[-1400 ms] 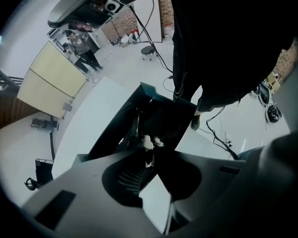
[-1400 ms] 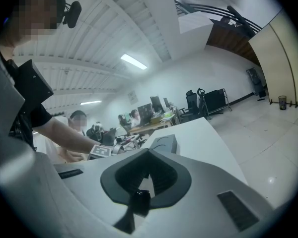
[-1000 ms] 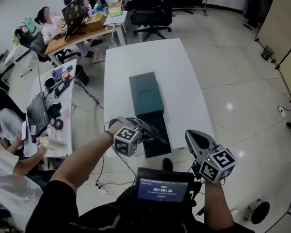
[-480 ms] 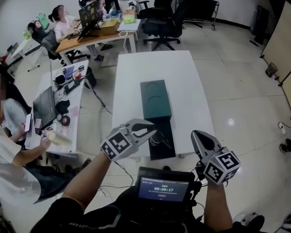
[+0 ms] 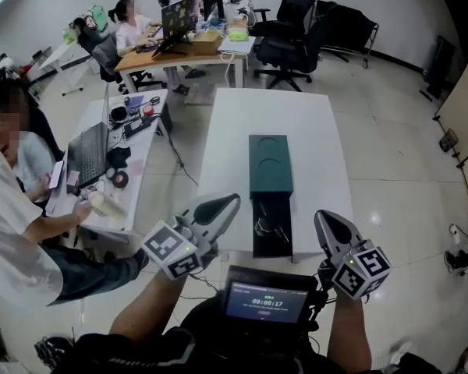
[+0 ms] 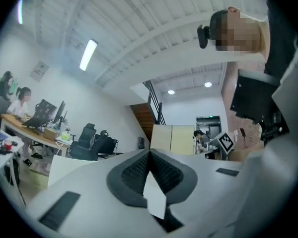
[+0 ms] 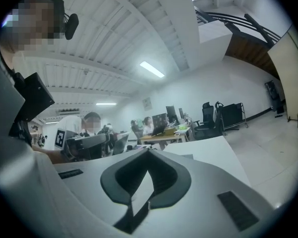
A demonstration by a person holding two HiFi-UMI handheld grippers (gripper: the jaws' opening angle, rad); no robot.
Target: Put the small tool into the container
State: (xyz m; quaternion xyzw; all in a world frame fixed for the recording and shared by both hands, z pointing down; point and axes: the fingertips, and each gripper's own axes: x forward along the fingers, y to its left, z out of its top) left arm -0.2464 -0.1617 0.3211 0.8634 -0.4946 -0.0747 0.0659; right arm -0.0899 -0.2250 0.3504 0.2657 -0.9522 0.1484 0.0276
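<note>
A black open container lies at the near end of the white table, with a small metallic tool inside it. A dark green box sits just beyond it. My left gripper is held up left of the container, apart from it. Its jaws have just closed and hold nothing; in the left gripper view the left gripper shows its pads together. My right gripper hovers right of the container, shut and empty, and the right gripper points level across the room.
A side desk with a laptop and clutter stands left of the table, and a person sits at it. Further desks, seated people and office chairs fill the back. A small screen hangs at my chest.
My left gripper has lifted off the black container, rolled over, swung left and shut its jaws. The right gripper has risen slightly. The tool stays in the container.
</note>
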